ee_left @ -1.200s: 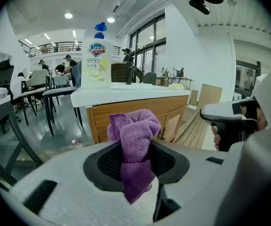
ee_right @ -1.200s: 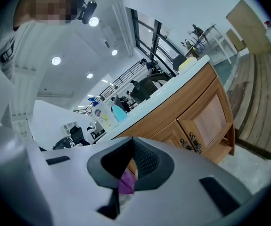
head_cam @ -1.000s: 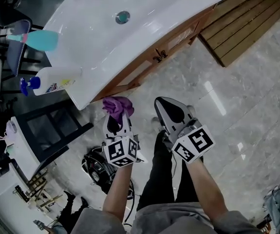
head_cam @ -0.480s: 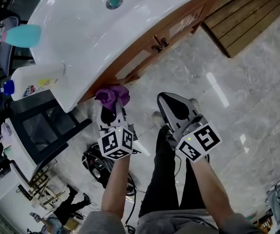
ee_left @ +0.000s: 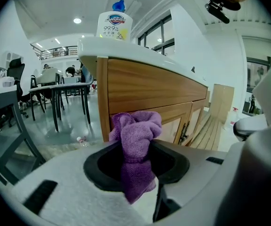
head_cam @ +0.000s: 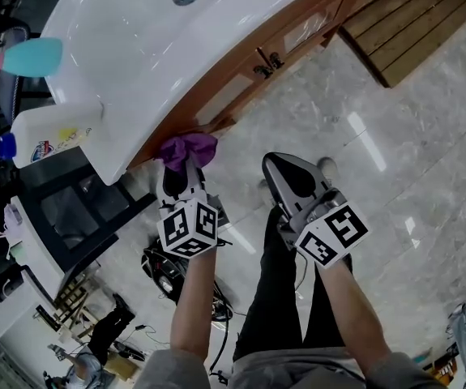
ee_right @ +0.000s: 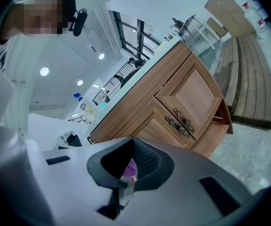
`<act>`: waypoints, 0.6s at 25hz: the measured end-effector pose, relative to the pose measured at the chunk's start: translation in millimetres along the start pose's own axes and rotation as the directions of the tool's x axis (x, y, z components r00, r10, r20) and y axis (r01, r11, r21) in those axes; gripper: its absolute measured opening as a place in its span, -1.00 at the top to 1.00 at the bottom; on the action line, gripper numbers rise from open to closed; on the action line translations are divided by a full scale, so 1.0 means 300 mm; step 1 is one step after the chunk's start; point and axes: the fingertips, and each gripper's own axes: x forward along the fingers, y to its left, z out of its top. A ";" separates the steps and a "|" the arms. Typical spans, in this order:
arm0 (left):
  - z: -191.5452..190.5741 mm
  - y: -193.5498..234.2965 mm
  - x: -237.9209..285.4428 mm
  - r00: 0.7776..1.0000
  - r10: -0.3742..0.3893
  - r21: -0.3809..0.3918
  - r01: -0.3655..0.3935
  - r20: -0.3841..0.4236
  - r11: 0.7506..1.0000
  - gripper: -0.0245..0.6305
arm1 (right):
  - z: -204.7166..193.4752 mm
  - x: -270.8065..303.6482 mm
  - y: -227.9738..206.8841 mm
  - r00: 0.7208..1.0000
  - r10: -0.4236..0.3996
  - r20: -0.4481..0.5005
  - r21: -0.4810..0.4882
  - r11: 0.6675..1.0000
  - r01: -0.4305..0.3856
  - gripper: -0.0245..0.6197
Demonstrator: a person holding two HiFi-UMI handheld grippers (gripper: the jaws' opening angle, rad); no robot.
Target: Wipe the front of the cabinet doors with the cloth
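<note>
Jaws of the left gripper [head_cam: 177,177] are pinching the purple cloth [head_cam: 185,147], which is bunching at twelve o'clock, just beside the wooden cabinet [ee_left: 144,86] corner. At three o'clock, the right gripper [head_cam: 280,165] is hanging with jaws together, empty, facing the cabinet doors [ee_right: 192,94].

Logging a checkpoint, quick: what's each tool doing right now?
Left tool: closed on the purple cloth.
Right tool: closed, holding nothing.

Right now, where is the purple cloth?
In the head view, the purple cloth is pinched in the left gripper, beside the wooden cabinet.
</note>
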 end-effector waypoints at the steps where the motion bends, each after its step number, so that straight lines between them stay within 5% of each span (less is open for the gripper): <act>1: 0.001 -0.001 0.003 1.000 0.001 0.003 -0.001 0.000 1.000 0.48 | 0.000 0.001 0.000 1.000 0.003 0.000 0.000 1.000 -0.003 0.90; 15: 0.017 -0.084 0.054 1.000 -0.006 0.004 0.006 -0.004 1.000 0.50 | 0.026 -0.029 -0.058 1.000 -0.004 0.009 0.019 1.000 0.004 0.90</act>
